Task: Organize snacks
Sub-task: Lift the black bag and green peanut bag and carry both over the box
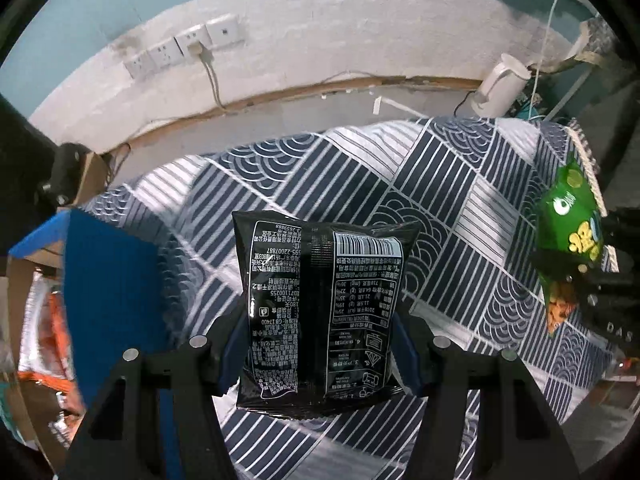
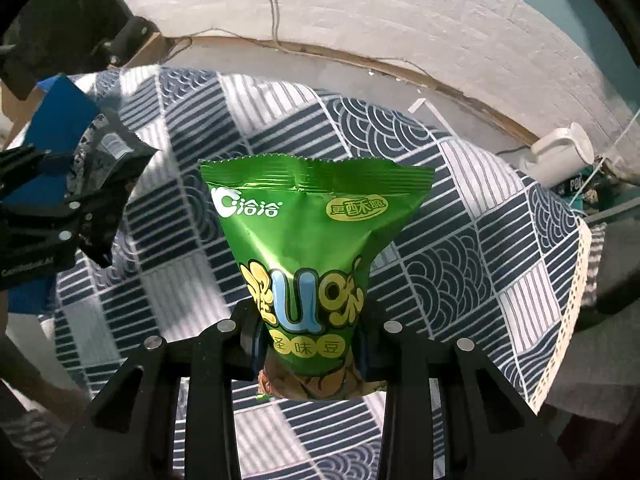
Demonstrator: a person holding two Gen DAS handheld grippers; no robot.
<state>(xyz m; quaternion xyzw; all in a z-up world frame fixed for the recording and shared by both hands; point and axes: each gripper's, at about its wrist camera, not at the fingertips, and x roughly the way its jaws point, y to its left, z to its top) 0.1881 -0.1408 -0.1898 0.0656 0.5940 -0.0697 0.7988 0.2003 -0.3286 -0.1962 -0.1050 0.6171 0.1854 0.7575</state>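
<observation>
My left gripper [image 1: 318,350] is shut on a black snack bag [image 1: 320,304] with white print, held above the patterned tablecloth [image 1: 440,184]. My right gripper [image 2: 308,340] is shut on a green snack bag [image 2: 308,240] with yellow and blue lettering, squeezing its lower half, above the same cloth [image 2: 460,260]. The green bag also shows at the right edge of the left wrist view [image 1: 572,236]. The black bag and left gripper show at the left of the right wrist view [image 2: 100,168].
A blue box [image 1: 112,292] with a cardboard inside holding orange and white packets [image 1: 44,332] stands at the table's left. It also shows in the right wrist view [image 2: 56,124]. A white kettle [image 1: 500,84] sits beyond the far right corner. Wall sockets [image 1: 184,48] are behind.
</observation>
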